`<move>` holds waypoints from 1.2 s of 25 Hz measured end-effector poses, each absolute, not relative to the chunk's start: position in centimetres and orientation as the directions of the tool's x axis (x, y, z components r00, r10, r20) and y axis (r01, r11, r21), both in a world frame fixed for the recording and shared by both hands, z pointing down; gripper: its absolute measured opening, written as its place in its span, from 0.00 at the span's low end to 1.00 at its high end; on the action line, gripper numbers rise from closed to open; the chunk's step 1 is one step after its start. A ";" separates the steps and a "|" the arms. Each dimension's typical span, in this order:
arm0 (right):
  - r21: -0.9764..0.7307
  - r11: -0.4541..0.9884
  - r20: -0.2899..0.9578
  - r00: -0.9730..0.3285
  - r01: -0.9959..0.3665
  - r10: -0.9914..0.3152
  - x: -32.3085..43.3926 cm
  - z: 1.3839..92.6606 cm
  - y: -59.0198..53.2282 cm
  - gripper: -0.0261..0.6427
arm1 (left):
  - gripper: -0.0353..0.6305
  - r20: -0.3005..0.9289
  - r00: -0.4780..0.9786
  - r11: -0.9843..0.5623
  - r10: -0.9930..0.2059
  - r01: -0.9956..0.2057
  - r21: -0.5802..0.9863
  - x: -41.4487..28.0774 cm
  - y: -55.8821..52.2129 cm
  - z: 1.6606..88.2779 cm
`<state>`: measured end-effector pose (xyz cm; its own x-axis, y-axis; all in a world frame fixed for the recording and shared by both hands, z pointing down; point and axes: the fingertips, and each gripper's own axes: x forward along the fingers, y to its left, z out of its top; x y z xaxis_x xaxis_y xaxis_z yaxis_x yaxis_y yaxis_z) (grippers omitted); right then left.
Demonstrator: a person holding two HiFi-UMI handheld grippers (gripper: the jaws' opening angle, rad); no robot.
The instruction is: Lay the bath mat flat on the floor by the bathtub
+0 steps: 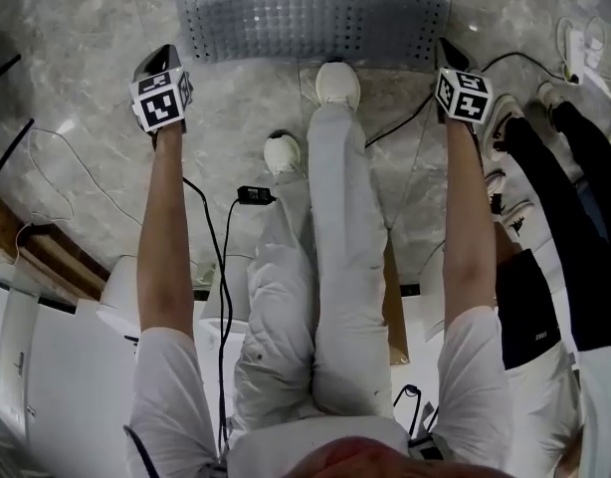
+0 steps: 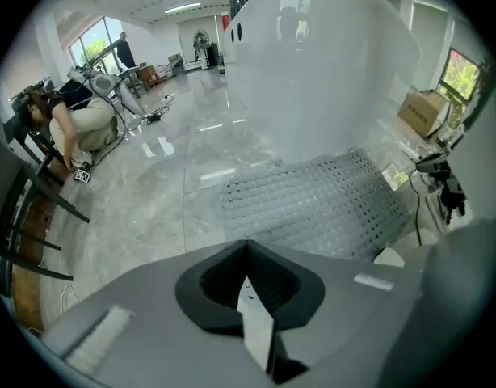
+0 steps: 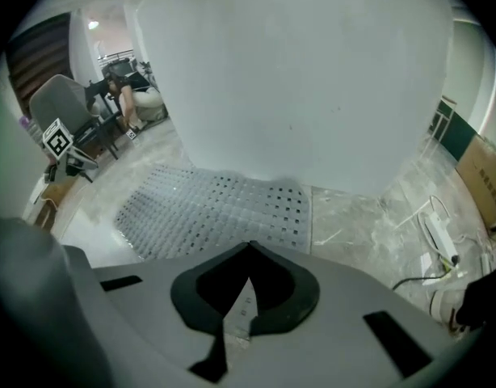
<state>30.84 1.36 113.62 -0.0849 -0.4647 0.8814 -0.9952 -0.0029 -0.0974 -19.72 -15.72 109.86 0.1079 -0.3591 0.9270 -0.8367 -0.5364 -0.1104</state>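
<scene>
Grey marbled floor (image 1: 77,68), glossy. Black power adapter (image 1: 254,195) on floor; black cable (image 1: 224,267) runs from it toward camera. White power strip (image 1: 582,46) at upper right. Bystander (image 1: 529,307) in dark clothing at right edge. Left gripper view: crouching person (image 2: 78,124) far left, cardboard box (image 2: 423,113) at right. Right gripper view: grey office chair (image 3: 60,102) at left.

Jaws together, left gripper (image 2: 246,247) faces bath mat (image 2: 313,204), seemingly flat, by bathtub (image 2: 313,79).
</scene>
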 end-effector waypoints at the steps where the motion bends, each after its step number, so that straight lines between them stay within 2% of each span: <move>1: -0.104 0.022 0.876 -0.102 -0.994 -0.471 29.9 112.2 0.7 0.03 | 0.05 0.926 0.119 -0.537 -0.359 -0.837 -0.100 -19.3 -15.4 108.6; 9: -0.143 0.178 0.860 -0.211 -0.974 -0.465 22.1 100.1 -3.3 0.04 | 0.05 0.916 0.205 -0.542 -0.346 -0.840 -0.016 -15.4 -13.3 97.3; 19: -0.212 0.133 0.845 -0.250 -0.968 -0.473 15.1 79.0 -1.7 0.04 | 0.05 0.897 0.288 -0.560 -0.335 -0.826 0.057 -13.2 -9.1 76.8; 25: -0.239 0.174 0.801 -0.295 -0.955 -0.521 12.5 67.1 -1.5 0.04 | 0.05 0.852 0.366 -0.542 -0.375 -0.832 0.118 -11.8 -7.7 65.6; 30: -0.169 0.284 0.788 -0.303 -0.944 -0.537 11.1 59.0 -1.6 0.04 | 0.05 0.808 0.414 -0.524 -0.419 -0.837 0.157 -11.9 -6.9 57.6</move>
